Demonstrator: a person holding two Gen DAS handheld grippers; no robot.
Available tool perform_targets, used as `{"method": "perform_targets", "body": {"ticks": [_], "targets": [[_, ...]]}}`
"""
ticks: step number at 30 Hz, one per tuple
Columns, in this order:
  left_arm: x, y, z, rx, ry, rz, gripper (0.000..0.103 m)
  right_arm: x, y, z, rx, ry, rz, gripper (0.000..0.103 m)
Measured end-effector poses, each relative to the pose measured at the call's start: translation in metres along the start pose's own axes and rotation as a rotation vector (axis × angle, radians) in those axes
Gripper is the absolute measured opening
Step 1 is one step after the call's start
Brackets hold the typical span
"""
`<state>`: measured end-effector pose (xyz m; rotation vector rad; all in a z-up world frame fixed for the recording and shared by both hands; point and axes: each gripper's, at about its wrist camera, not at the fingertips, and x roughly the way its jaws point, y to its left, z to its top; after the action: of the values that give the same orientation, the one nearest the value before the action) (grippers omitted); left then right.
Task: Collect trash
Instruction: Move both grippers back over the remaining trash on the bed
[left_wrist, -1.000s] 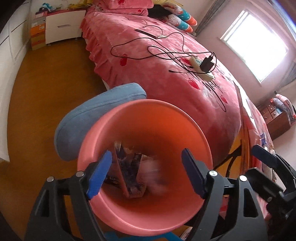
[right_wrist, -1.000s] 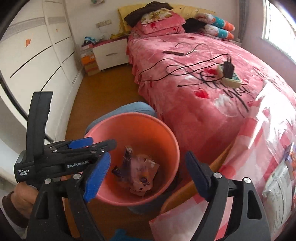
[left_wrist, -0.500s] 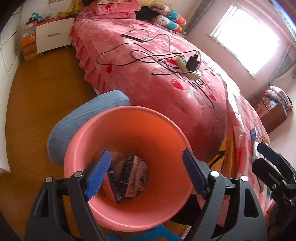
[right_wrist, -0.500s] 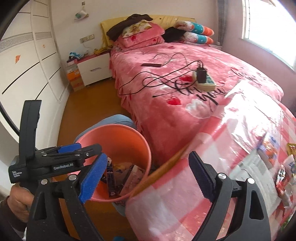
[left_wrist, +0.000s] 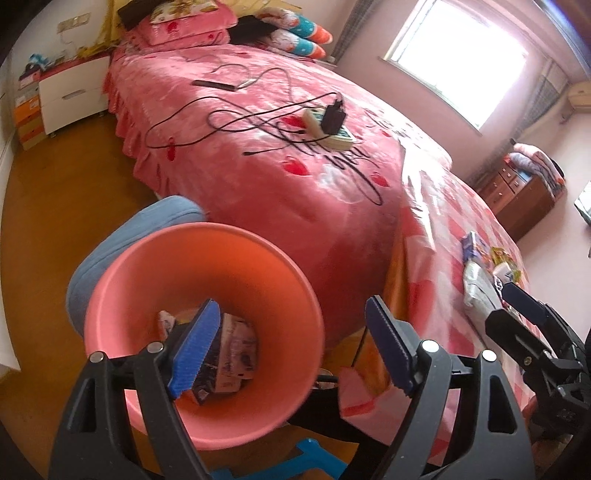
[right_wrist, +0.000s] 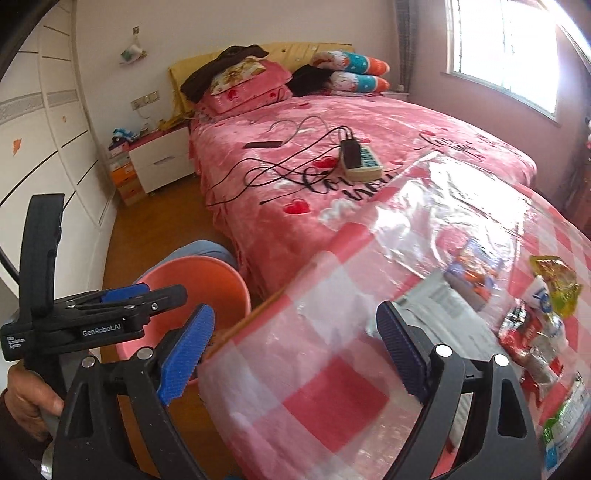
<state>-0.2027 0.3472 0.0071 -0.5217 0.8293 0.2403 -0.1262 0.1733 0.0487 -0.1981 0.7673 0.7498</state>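
A pink bin (left_wrist: 240, 266) stands on the floor beside the table, with crumpled wrappers (left_wrist: 236, 350) at its bottom. My left gripper (left_wrist: 291, 343) hangs open above the bin's right rim, nothing between its fingers. My right gripper (right_wrist: 295, 343) is open and empty over the near edge of the table (right_wrist: 314, 398), which is covered by a pink checked plastic cloth. Loose trash (right_wrist: 532, 325) lies on the table to its right: a yellow wrapper (right_wrist: 554, 284), red packets and a white packet (right_wrist: 454, 306). The bin (right_wrist: 207, 288) and left gripper (right_wrist: 162, 295) show at left.
A bed (left_wrist: 295, 177) with a pink cover lies behind the bin and holds a power strip (left_wrist: 328, 129) with tangled cables. A blue cushion (left_wrist: 147, 229) sits behind the bin. A white nightstand (right_wrist: 162, 162) and wardrobe doors (right_wrist: 44, 155) stand at left.
Both grippers have risen and swung right, away from the bin toward the table. The bin slid left in both views, and the table's trash has come into the right wrist view.
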Motion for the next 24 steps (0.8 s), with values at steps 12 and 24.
{"method": "perform_targets", "body": {"ticks": [12, 24], "targets": [[-0.001, -0.047, -0.004, 0.081, 0.016, -0.032, 0.082, -0.027, -0.036, -0.015, 0.072, -0.025, -0.033, 0.089], [-0.004, -0.092, -0.012, 0.162, 0.025, -0.052, 0.083, -0.045, -0.068, -0.025, 0.131, -0.057, -0.06, 0.089]]}}
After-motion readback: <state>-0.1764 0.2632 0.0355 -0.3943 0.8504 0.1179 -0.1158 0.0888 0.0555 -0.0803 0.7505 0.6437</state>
